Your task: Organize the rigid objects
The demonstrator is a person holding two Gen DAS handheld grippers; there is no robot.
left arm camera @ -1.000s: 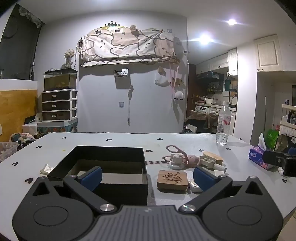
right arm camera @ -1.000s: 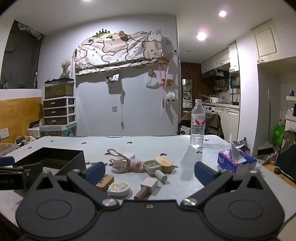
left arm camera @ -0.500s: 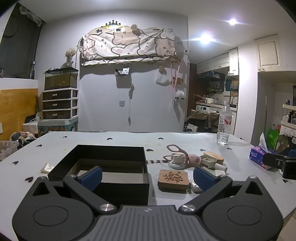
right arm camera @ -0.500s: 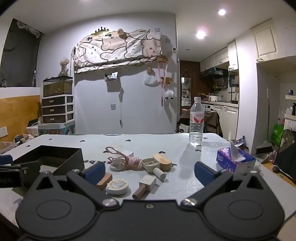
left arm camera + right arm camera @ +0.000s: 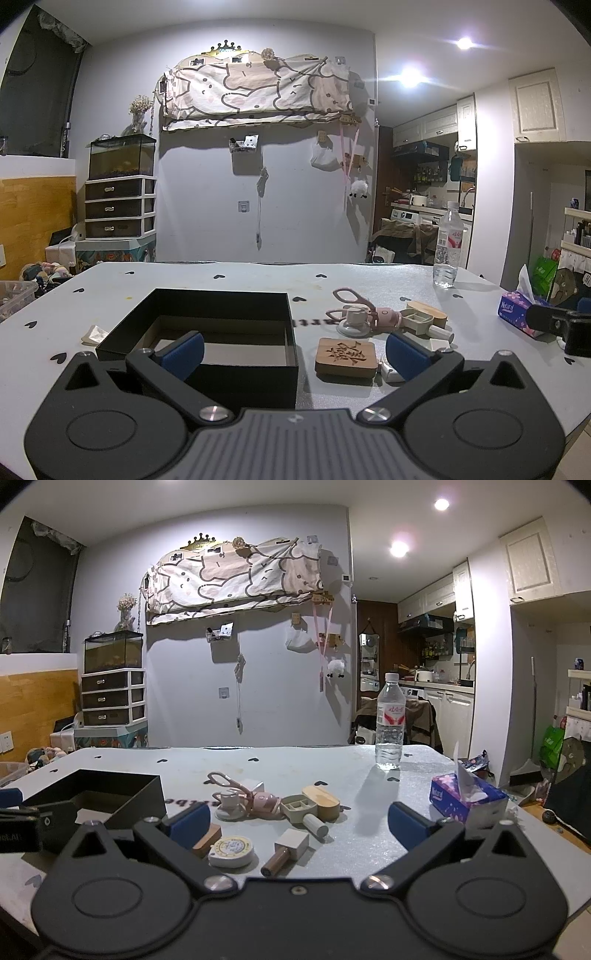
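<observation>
An open black box (image 5: 218,325) sits on the grey table, also in the right wrist view (image 5: 110,794). Right of it lie a carved wooden coaster (image 5: 346,356), pink scissors (image 5: 351,299), a small white cup on a dish (image 5: 229,805), a green compartment box with a wooden lid (image 5: 310,805), a round white tape measure (image 5: 232,850) and a white-headed stamp (image 5: 286,851). My left gripper (image 5: 293,352) is open and empty, near the box's front wall. My right gripper (image 5: 299,821) is open and empty, above the tape measure and stamp.
A water bottle (image 5: 389,725) stands at the table's back right. A purple tissue box (image 5: 467,801) sits at the right edge. A white scrap (image 5: 94,334) lies left of the black box. Drawers with a tank (image 5: 118,192) stand behind the table.
Both grippers have shifted slightly; the scene has drifted a little in each view. Nothing was taken or let go.
</observation>
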